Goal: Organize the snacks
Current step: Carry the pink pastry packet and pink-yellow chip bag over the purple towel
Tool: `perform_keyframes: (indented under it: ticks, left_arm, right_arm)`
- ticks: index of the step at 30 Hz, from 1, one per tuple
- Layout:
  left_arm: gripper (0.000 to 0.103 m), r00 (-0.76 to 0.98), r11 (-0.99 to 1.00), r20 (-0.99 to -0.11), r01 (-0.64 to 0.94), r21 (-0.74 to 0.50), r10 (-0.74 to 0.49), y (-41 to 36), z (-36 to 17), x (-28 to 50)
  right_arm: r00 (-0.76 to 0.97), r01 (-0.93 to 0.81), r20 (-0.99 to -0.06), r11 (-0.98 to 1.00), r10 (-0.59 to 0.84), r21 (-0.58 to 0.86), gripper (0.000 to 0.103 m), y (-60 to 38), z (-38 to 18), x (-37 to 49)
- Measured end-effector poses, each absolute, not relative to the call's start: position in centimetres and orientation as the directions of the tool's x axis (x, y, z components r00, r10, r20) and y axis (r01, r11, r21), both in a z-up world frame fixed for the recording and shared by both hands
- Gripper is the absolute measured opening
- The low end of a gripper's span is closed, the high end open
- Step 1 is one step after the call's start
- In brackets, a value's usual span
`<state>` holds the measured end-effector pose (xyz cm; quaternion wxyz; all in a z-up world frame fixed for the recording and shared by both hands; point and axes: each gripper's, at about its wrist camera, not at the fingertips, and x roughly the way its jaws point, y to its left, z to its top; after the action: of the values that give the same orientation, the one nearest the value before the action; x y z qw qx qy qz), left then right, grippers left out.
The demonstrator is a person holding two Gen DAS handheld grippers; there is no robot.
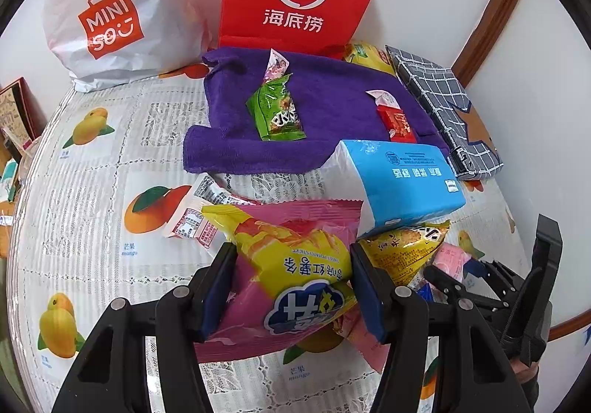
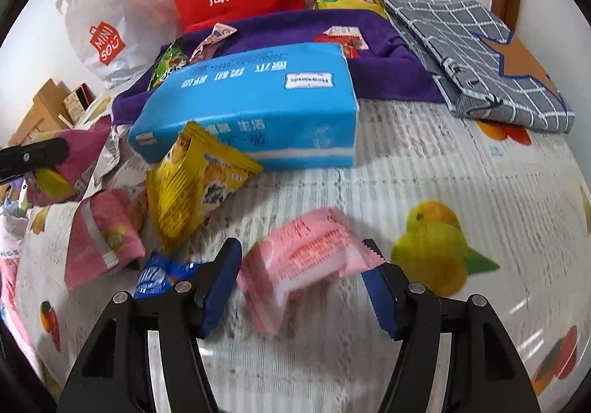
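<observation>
- Snacks: left gripper (image 1: 291, 287) is clamped on the pink chip bag (image 1: 295, 276).
- Right gripper (image 2: 303, 283) stands apart around the pink packet (image 2: 310, 250); close squarely, avoiding the blue wrapper (image 2: 159, 276) at nine o'clock.

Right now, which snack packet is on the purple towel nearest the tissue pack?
The red packet, at the purple towel's edge just behind the blue tissue pack. The green packet and small pink-white one lie farther back.
</observation>
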<state>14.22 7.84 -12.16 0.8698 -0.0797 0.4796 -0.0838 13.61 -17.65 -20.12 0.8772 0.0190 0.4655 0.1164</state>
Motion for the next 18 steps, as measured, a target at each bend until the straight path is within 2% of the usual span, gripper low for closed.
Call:
perform_keyframes:
  ticks: [2, 3, 4, 10, 18]
  left_arm:
    - [0.058, 0.524, 0.974, -0.823, 0.066, -0.219, -0.220, 7.9, -12.2, 14.3]
    - [0.058, 0.524, 0.974, -0.823, 0.065, -0.219, -0.220, 7.9, -12.2, 14.3]
    - [0.058, 0.525, 0.974, -0.822, 0.064, -0.219, -0.219, 7.9, -12.2, 14.3]
    - [0.058, 0.540, 0.973, -0.812, 0.069, -0.221, -0.223, 7.9, -11.4, 14.3]
    - [0.058, 0.556, 0.969, -0.795, 0.102, -0.225, -0.243, 6.1, -9.7, 15.3]
  right_arm:
    - [0.552, -0.185, -0.808, 0.975, 0.207, 0.123, 0.058, -17.5, -20.1, 13.8]
    - [0.553, -0.194, -0.807, 0.974, 0.206, 0.116, 0.044, -17.3, -20.1, 13.9]
    - [0.547, -0.203, -0.809, 0.972, 0.214, 0.119, 0.040, -17.2, -20.0, 13.9]
    - [0.559, -0.200, -0.794, 0.969, 0.236, 0.147, 0.034, -18.3, -19.2, 13.2]
    - [0.609, -0.183, -0.760, 0.972, 0.228, 0.145, 0.034, -19.7, -15.6, 12.6]
